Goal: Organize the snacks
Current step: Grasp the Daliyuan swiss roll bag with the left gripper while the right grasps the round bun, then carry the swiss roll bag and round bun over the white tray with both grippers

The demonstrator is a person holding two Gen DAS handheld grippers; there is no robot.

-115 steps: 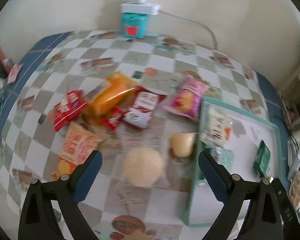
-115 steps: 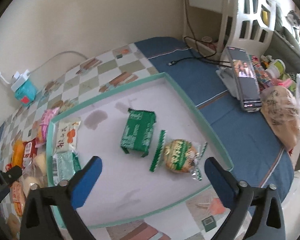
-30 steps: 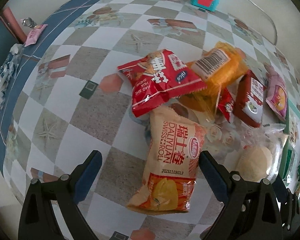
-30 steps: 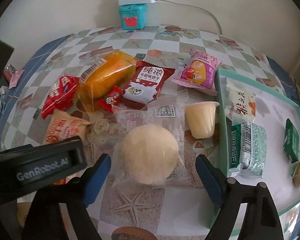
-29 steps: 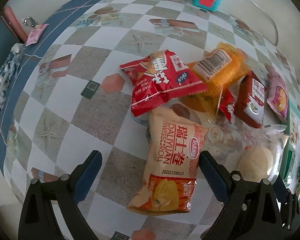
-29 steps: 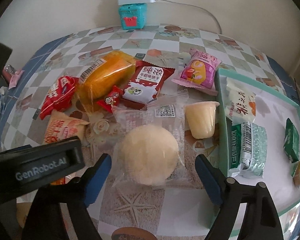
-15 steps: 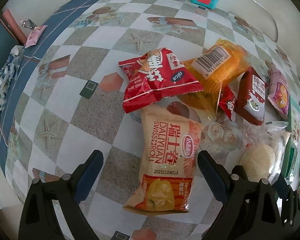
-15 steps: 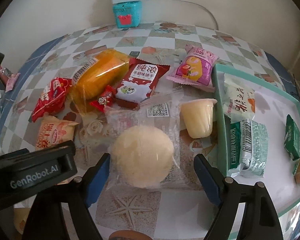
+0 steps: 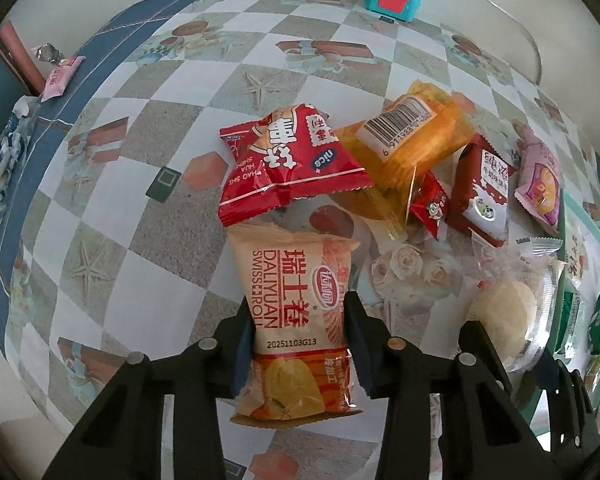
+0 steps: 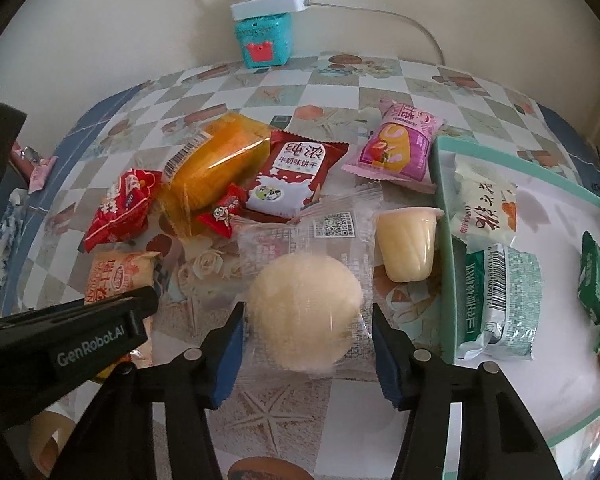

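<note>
On the checkered table, each hand-held gripper pinches a crinkly packet (left Swiss roll, right round bun).

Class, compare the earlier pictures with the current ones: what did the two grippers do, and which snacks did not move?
Both grippers closed. The left gripper clamped onto the Swiss roll pack; the right gripper closed around the round bun. The red pack, orange cake, jelly cup and the snacks in the tray stayed put.
</note>
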